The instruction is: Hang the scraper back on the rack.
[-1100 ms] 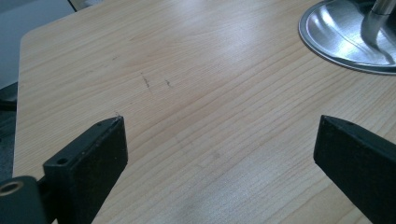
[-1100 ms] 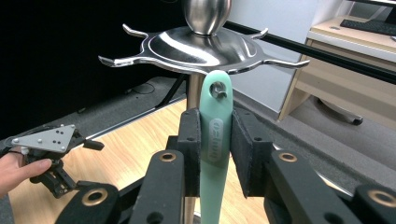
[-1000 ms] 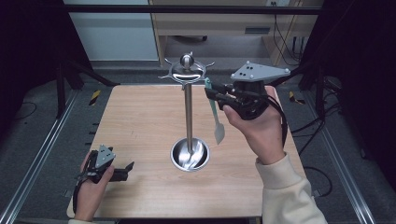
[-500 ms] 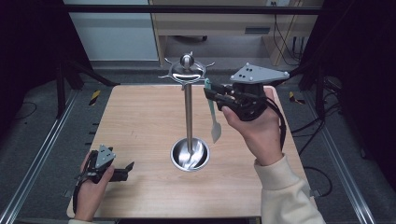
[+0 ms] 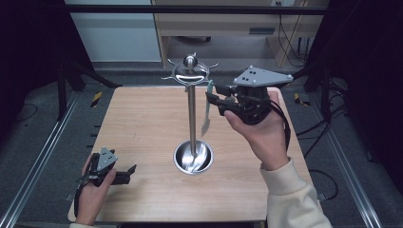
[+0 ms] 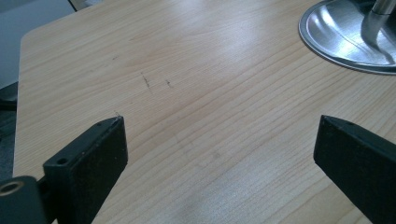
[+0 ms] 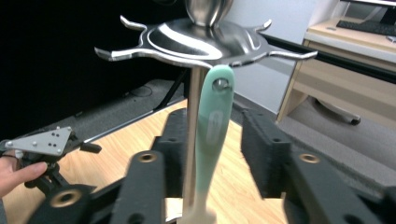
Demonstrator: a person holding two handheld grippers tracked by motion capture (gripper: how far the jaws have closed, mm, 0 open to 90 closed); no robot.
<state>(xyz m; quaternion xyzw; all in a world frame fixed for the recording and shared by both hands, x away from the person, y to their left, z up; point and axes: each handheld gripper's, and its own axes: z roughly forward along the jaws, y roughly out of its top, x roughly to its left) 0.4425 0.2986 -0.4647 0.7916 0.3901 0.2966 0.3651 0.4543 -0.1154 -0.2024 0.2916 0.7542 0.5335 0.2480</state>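
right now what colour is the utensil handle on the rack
Mint green handle, clearest in the right gripper view.

A green-handled utensil (image 5: 207, 108) hangs from the rack (image 5: 191, 76), right gripper's (image 5: 212, 96) fingers opening around it.

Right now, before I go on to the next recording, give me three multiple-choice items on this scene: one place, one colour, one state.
1. Where is the utensil?
A. hanging from the metal stand
B. on the desk behind
C. on the floor

2. What colour is its handle?
A. red
B. mint green
C. black

3. How are the left hand-held gripper jaws?
A. shut on the utensil
B. open and empty
C. shut on the stand's pole

Answers:
1. A, the handle's hole sits on a hook under the stand's top.
2. B, as the right gripper view shows.
3. B, bare table lies between the jaws.
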